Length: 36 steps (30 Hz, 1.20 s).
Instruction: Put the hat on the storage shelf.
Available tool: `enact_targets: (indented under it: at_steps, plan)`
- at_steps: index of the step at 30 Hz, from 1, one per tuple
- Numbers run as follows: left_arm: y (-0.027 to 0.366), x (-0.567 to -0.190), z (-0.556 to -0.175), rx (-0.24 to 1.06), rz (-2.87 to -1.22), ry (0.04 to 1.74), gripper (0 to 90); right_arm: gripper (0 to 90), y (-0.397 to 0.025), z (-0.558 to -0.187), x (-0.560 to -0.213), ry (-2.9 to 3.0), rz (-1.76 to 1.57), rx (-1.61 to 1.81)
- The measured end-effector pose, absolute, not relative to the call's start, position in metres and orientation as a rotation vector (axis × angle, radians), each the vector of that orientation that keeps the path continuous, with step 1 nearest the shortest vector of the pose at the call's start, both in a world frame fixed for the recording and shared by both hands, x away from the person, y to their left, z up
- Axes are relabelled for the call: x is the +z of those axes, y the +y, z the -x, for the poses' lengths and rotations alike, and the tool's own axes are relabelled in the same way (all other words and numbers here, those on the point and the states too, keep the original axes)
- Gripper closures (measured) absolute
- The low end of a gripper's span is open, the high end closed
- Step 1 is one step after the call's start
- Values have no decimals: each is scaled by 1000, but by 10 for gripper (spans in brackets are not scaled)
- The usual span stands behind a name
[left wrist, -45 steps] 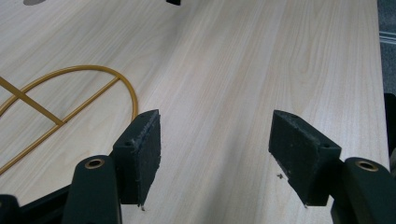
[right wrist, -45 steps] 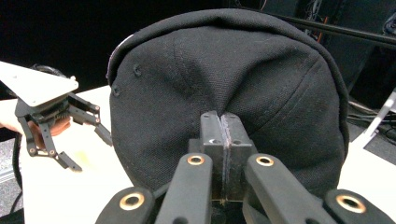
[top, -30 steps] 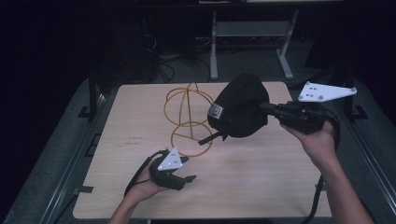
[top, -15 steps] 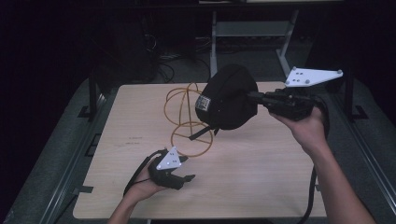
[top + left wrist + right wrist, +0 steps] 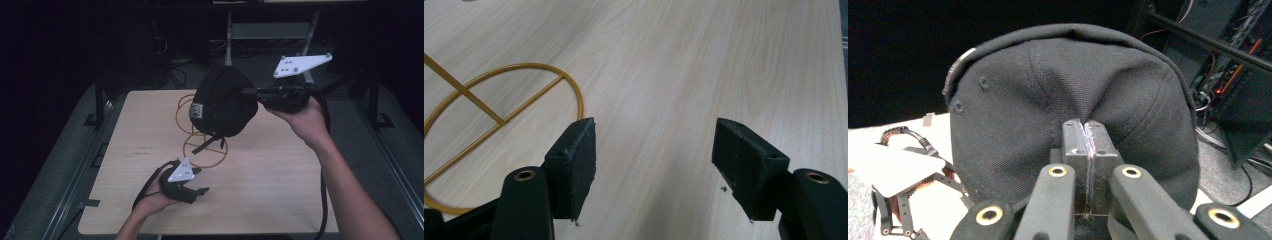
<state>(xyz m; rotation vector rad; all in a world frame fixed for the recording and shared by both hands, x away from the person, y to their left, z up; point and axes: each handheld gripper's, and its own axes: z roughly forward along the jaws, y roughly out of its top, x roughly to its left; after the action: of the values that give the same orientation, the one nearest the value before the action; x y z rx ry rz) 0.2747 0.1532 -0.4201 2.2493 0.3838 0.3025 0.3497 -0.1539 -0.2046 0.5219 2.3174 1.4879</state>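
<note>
Since the earlier high views, the right gripper [image 5: 250, 93] has carried the black cap [image 5: 222, 102] leftward and slightly toward the far side of the table [image 5: 280, 190], so that the cap now hangs above the yellow wire stand [image 5: 200, 142] rather than to the right of it; the left gripper [image 5: 192, 187] has stayed in the same place near the table's front edge. High view: the cap is held clear of the tabletop, its underside with a small label turned toward the camera and a strap dangling from its lower edge over the stand's base ring. Right gripper view: the jaws are pressed tightly together on a fold of the cap's fabric [image 5: 1073, 100], which bunches around the pinch point; the other gripper appears lower left on the table. Left gripper view: the jaws stand spread wide with nothing between them, low over bare tabletop [image 5: 684, 65], with the stand's ring and crossbars [image 5: 499, 110] lying just beside the jaw seen on the left. The left hand [image 5: 155, 197] rests on the table.
</note>
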Motion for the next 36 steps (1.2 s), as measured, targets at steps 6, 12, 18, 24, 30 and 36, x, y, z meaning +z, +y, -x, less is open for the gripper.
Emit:
enact_targets:
  at_steps: [6,12,18,24,30,36]
  plan:
    - [153,-420,-274,306,-2253,381,339,900,-128,-367,-200,2366,-503,1466]
    - [151,-420,-273,301,-2251,370,339,900,-115,-377,-197,2390,-497,1447]
    - [150,-420,-273,301,-2254,365,340,900,-97,-394,-192,2424,-497,1426]
    - [150,-420,-274,303,-2257,356,339,900,-83,-408,-191,2455,-514,1408]
    - [149,-420,-273,296,-2254,359,340,898,-58,-428,-195,2501,-572,1371]
    - [146,-422,-272,287,-2260,344,340,765,-40,-444,-208,2496,-657,1359]
